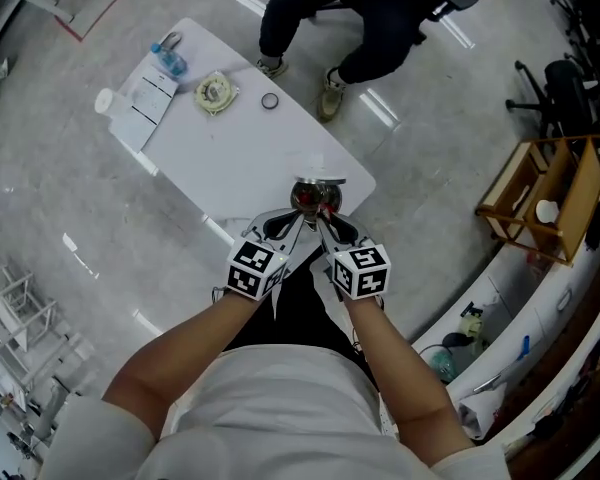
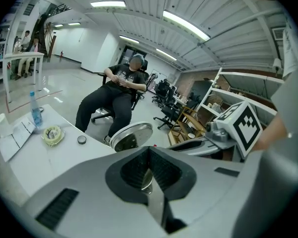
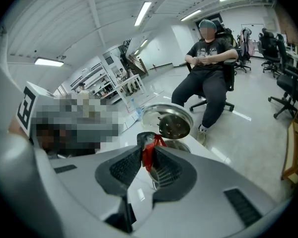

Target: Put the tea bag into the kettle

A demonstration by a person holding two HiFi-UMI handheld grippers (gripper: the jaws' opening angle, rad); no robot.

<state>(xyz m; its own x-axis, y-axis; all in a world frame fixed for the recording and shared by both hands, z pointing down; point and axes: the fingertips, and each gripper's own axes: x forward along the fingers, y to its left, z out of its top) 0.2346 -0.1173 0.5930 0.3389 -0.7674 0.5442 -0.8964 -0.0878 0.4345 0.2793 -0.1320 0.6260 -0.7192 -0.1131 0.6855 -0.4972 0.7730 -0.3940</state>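
Note:
The steel kettle (image 1: 315, 196) stands on the near corner of the white table (image 1: 230, 158), its lid (image 3: 167, 121) tipped up over the mouth (image 3: 176, 145). Just short of that mouth, my right gripper (image 3: 148, 155) is shut on a red tea bag (image 3: 149, 148). My left gripper (image 2: 148, 175) sits next to it, jaws closed on a thin shiny metal piece, apparently part of the lid (image 2: 131, 135), which stands raised beyond the jaws. In the head view both grippers, left (image 1: 300, 213) and right (image 1: 323, 216), meet at the kettle.
At the table's far end lie a water bottle (image 1: 168, 60), papers (image 1: 145, 103), a yellowish disc (image 1: 215, 92) and a small dark ring (image 1: 269, 101). A person (image 1: 370, 18) sits on a chair beyond the table. A wooden shelf (image 1: 545, 198) stands to the right.

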